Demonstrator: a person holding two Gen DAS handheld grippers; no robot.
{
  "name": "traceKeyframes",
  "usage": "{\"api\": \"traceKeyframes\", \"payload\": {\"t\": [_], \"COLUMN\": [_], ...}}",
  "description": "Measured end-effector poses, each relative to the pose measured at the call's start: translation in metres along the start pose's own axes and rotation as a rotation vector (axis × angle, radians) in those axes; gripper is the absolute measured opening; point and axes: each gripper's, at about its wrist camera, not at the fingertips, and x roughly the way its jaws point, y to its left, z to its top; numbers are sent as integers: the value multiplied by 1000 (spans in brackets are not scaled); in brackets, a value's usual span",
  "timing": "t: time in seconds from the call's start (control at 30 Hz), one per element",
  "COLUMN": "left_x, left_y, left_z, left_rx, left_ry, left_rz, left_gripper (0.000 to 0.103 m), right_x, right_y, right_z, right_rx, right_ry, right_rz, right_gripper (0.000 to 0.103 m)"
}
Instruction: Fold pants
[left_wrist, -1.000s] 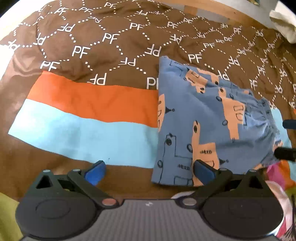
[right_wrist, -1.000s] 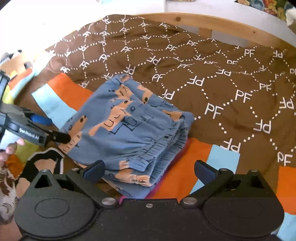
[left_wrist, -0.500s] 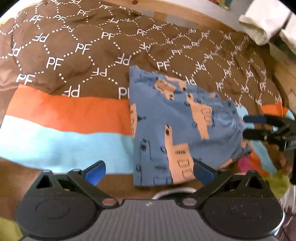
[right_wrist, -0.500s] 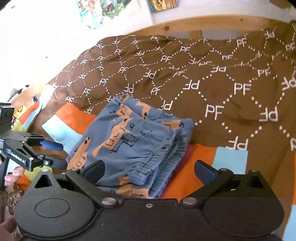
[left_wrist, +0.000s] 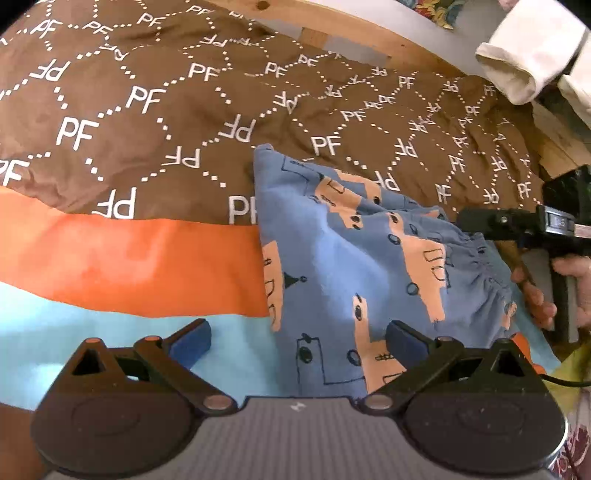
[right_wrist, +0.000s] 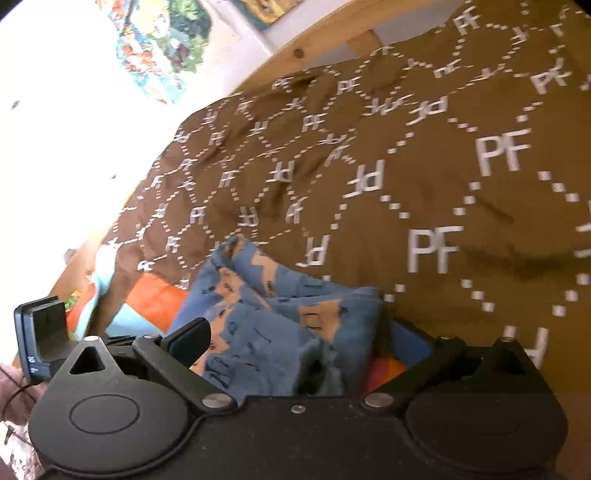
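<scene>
The folded blue pants (left_wrist: 369, 258) with an orange print lie on the bed, waistband to the right. My left gripper (left_wrist: 297, 338) is open at their near edge, with its right finger (left_wrist: 402, 336) over the fabric and its left finger over the light blue stripe. In the left wrist view my right gripper (left_wrist: 480, 221) sits at the gathered waistband, held by a hand (left_wrist: 535, 295). The right wrist view shows the right gripper (right_wrist: 299, 339) open and low, with the stacked pants (right_wrist: 295, 325) bulging between its fingers. The left gripper's body (right_wrist: 40, 332) shows at the far left.
The brown bedspread (left_wrist: 147, 110) printed with PF has an orange stripe (left_wrist: 129, 258) and a light blue one below it. A wooden bed frame (left_wrist: 332, 22) runs along the back. White cloth (left_wrist: 524, 59) hangs at the top right. Posters (right_wrist: 159, 48) are on the wall.
Both grippers have moved in closer to the pants. The right gripper has dropped low, so the waistband end now lies between its open fingers. The pants look unmoved.
</scene>
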Motion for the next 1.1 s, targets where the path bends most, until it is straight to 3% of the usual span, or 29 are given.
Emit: {"api": "traceKeyframes", "payload": {"t": [0.17, 0.33, 0.43, 0.67, 0.77, 0.87, 0.93, 1.1], "left_x": [-2, 5, 7, 7, 6, 5, 3, -2], "left_y": [0, 1, -1, -7, -7, -5, -3, -1], "left_z": [-1, 1, 1, 0, 0, 0, 0, -1], "left_rx": [-12, -59, -54, -40, -46, -50, -48, -48], "left_ry": [0, 61, 81, 100, 103, 106, 115, 120], "left_rz": [-74, -159, -137, -102, -87, -79, -103, -99], "left_gripper": [103, 99, 93, 91, 87, 81, 66, 49], "right_x": [4, -4, -8, -4, -3, -5, -4, -4], "right_y": [8, 7, 4, 8, 11, 9, 10, 20], "right_z": [-13, -24, -31, -31, -33, -34, -35, -36], "right_rx": [-27, 20, 51, 39, 38, 58, 52, 6], "right_ry": [-3, -54, -99, -93, -96, -109, -113, -122], "right_rz": [23, -4, -34, -76, -121, -125, -130, -162], "right_gripper": [99, 83, 71, 68, 48, 38, 35, 30]}}
